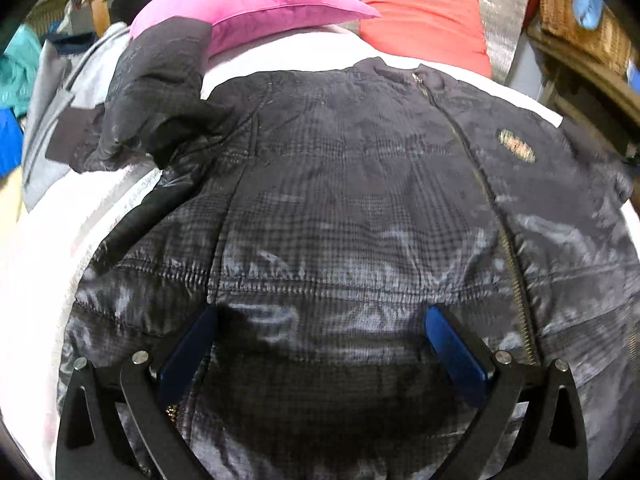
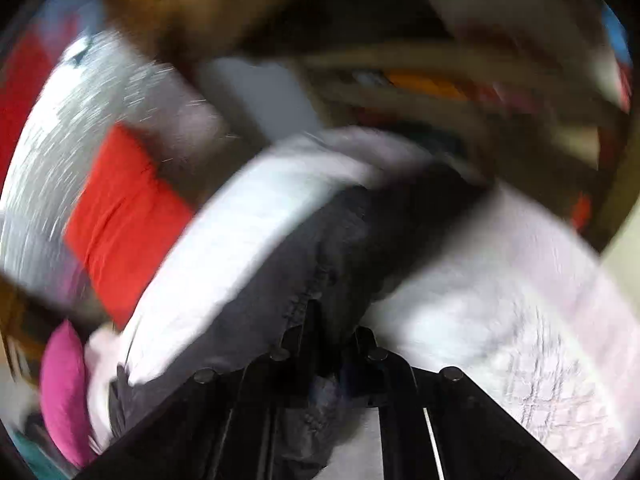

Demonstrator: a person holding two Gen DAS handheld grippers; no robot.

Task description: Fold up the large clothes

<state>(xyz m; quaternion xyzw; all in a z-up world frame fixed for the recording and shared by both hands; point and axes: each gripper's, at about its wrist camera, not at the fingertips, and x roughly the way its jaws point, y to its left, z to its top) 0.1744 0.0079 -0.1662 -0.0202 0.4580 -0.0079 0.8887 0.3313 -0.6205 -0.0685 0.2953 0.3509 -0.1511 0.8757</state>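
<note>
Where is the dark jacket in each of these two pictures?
Left wrist view: the jacket fills the middle, lying zipped on the white bedding, with the left tool open above its hem.
Right wrist view: a blurred strip, centre to bottom, gripped in the shut right tool.
Shared landmark: the red cushion.

jacket: 1 | pink pillow: 1 | red cushion: 1 | claws: 2
</note>
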